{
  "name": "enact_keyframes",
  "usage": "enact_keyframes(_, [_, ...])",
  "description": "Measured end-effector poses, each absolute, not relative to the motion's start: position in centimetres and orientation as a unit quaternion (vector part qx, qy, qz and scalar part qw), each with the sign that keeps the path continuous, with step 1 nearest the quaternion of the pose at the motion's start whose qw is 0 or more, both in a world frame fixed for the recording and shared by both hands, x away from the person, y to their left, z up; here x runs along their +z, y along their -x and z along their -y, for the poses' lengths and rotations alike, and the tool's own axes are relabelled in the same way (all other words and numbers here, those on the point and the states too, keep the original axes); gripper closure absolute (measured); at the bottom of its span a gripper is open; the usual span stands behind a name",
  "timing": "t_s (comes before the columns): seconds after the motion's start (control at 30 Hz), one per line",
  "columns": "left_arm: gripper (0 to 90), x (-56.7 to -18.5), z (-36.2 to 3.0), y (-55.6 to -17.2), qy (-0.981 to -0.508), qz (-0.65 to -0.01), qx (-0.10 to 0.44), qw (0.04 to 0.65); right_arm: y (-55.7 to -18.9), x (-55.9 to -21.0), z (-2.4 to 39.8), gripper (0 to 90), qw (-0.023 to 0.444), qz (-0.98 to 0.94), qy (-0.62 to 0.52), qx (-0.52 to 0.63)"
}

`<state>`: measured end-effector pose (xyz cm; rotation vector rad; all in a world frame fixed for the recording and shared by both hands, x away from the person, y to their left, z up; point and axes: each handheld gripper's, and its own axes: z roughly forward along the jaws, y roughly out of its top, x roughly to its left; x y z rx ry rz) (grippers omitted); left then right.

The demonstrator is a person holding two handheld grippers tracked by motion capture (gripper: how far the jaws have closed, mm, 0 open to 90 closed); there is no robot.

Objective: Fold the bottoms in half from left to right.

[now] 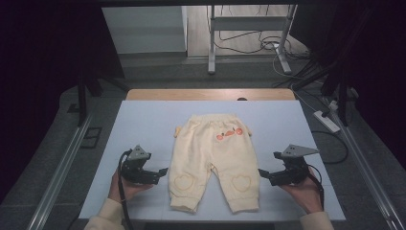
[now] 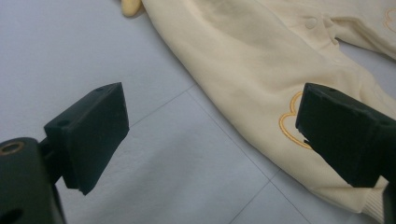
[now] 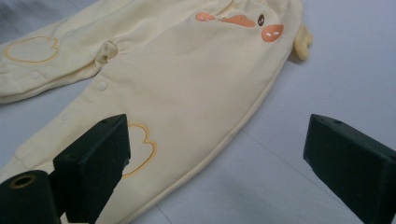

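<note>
**Cream baby trousers flat between two open grippers**

Spread flat on the pale blue-grey counter (image 1: 143, 120): a pair of small cream-yellow fleece baby trousers (image 1: 214, 158), waistband far, leg cuffs near, lying between the two grippers. Orange embroidered patch near the waistband, stitched orange heart outline on each knee.

Left gripper (image 1: 162, 173), black, two-jawed, held in the left hand (image 1: 123, 188), just beside the outer edge of the nearer trouser leg, pointing toward it. Jaws wide apart, nothing between the pads. In the left gripper view (image 2: 212, 133), bare counter directly ahead between the jaws, trousers (image 2: 261, 60) ahead and to that gripper's right, one jaw in front of the heart outline; touching or not, impossible to tell.

Right gripper (image 1: 265, 176), same build, in the right hand (image 1: 306, 191), just beside the other leg's outer edge, also aimed inward. Jaws spread wide, gripping nothing. In the right gripper view (image 3: 217, 158), trousers (image 3: 187, 79) ahead and to that gripper's left, the fabric's edge running between the jaws, bare counter to its right.

Both grippers low over the counter, level with the knee hearts.
</note>
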<state>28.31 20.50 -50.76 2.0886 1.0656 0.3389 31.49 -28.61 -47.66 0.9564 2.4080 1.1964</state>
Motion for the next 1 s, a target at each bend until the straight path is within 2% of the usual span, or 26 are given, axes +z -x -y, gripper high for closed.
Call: enact_keyframes(1.0, [9.3, -50.8, -20.7, -28.5, -0.817, -0.415, 0.13, 0.38, -31.4, -47.6, 26.6, 7.5, 0.129, -0.843, -0.316, 0.416])
